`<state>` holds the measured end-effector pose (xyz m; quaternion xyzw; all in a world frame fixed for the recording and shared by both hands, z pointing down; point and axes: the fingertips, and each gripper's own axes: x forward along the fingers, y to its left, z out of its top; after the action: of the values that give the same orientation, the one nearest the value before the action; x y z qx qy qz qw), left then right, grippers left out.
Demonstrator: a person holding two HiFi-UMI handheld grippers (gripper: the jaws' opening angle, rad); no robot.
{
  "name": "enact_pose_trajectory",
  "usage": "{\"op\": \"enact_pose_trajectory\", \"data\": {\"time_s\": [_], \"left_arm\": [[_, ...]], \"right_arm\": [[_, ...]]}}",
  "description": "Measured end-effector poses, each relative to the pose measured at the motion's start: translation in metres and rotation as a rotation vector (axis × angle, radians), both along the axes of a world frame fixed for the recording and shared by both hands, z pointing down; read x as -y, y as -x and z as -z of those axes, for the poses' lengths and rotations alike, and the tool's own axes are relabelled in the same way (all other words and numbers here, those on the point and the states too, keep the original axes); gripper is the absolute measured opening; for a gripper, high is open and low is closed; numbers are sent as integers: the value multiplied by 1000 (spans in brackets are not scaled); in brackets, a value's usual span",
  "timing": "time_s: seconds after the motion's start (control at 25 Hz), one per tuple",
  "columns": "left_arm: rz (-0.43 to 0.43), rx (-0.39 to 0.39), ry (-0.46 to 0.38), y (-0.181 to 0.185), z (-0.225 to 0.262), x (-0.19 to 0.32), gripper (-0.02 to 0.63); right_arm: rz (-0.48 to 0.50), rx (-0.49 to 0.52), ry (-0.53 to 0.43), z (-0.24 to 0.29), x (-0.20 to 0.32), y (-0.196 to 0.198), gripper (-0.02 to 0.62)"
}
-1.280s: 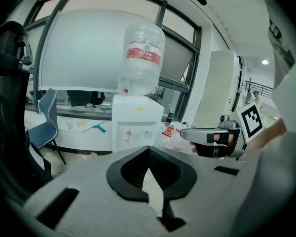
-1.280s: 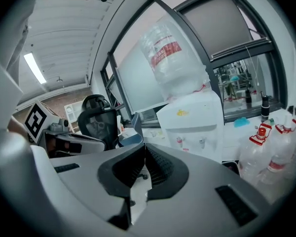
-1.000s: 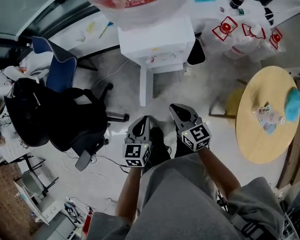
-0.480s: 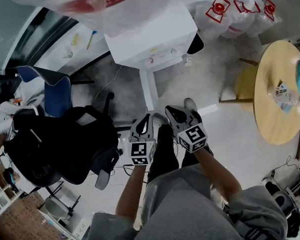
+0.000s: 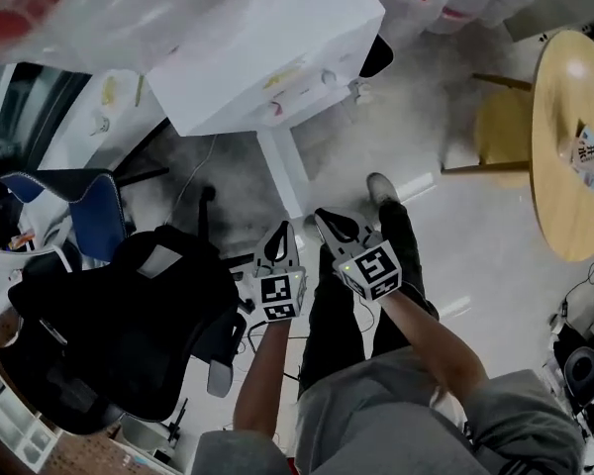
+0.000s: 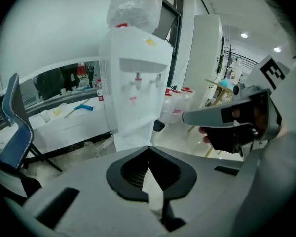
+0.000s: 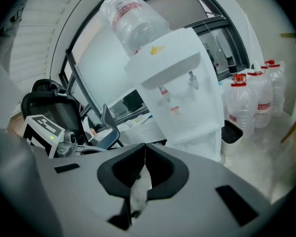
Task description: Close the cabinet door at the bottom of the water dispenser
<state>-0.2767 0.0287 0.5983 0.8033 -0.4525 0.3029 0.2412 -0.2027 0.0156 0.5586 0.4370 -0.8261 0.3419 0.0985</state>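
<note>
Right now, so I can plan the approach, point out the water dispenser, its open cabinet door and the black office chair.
water dispenser (image 5: 297,28), head view, white top face.
cabinet door (image 5: 282,178), head view, middle of the swung-out panel.
office chair (image 5: 119,330), head view, black backrest.

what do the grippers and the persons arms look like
Both the left gripper and the right gripper are grey wedge-shaped shells with black lining round the jaws. Each carries a white cube printed with black square markers; a small green light shows on the right one. The forearms are bare below a grey top.
</note>
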Motion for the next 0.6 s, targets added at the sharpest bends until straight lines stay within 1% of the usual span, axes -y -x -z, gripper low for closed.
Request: {"op": "enact_pose_trajectory", "data": {"time_s": [0.2, 0.32, 0.48, 0.6], "left_arm": [[-18, 22, 71, 13, -66, -7, 6], [-36, 39, 102, 20, -105, -10, 6], [-59, 64, 116, 32, -145, -10, 6], [-87, 119, 123, 43, -168, -9, 5]], "right_arm": [[-9, -33, -3, -43, -5, 13, 11], [-18, -47, -1, -69, -10, 12, 11], [-41, -46, 18, -96, -16, 7, 11], [-52, -42, 35, -110, -23, 6, 12]]}}
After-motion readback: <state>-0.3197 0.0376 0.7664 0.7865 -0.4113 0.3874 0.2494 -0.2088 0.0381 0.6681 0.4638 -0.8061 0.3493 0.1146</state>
